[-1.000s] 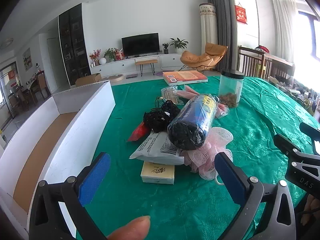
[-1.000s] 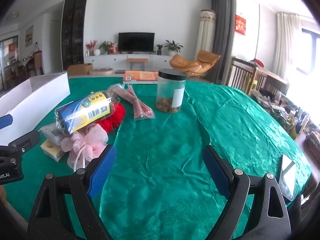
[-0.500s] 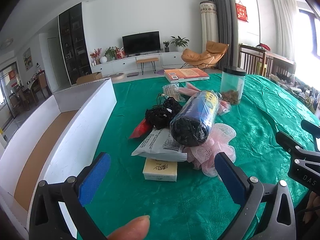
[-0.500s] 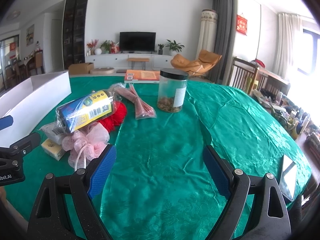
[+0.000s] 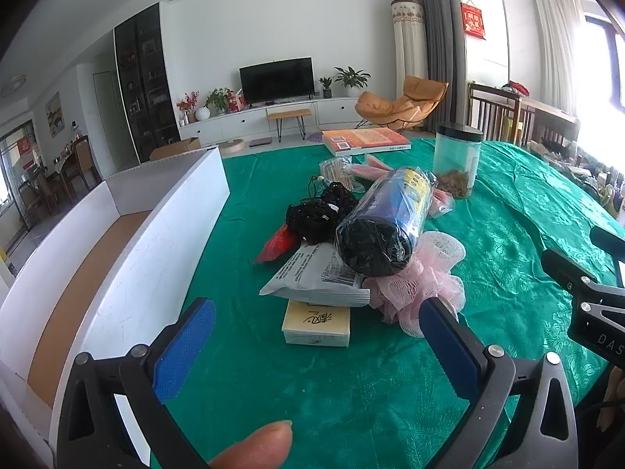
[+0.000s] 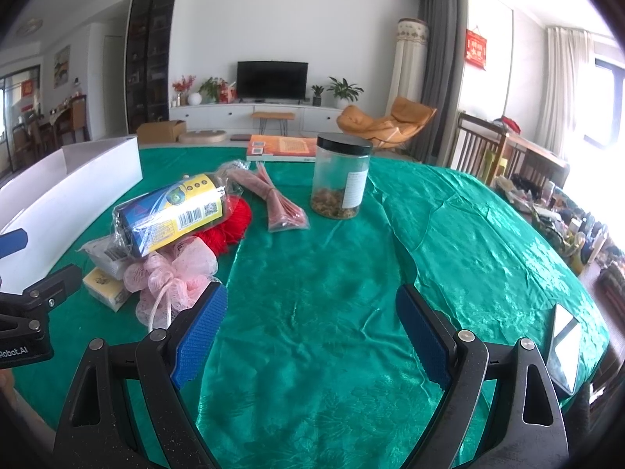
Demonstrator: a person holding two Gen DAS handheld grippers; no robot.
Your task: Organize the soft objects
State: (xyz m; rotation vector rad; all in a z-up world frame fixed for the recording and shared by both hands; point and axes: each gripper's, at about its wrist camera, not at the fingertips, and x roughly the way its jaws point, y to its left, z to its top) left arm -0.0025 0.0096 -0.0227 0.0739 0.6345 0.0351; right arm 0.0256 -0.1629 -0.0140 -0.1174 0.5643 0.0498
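Your left tongs (image 5: 316,336) are spread wide and grip nothing, hovering above the green-clothed worktop (image 5: 508,211) just short of a small cream box (image 5: 317,322). Behind that box lies the heap of soft things: a grey mailer bag (image 5: 316,277), a pink mesh bath puff (image 5: 425,285), and on top of both a plastic-wrapped dark roll (image 5: 384,226) lying on its side. A black knitted bundle (image 5: 318,213) sits just behind the roll, touching a red packet (image 5: 279,244). The long white box (image 5: 129,258) stands open to the left of the heap. Your right tongs (image 6: 310,328) are also spread and empty, over bare cloth to the right of the heap, with red yarn (image 6: 230,222) and a clear jar (image 6: 340,179) further back.
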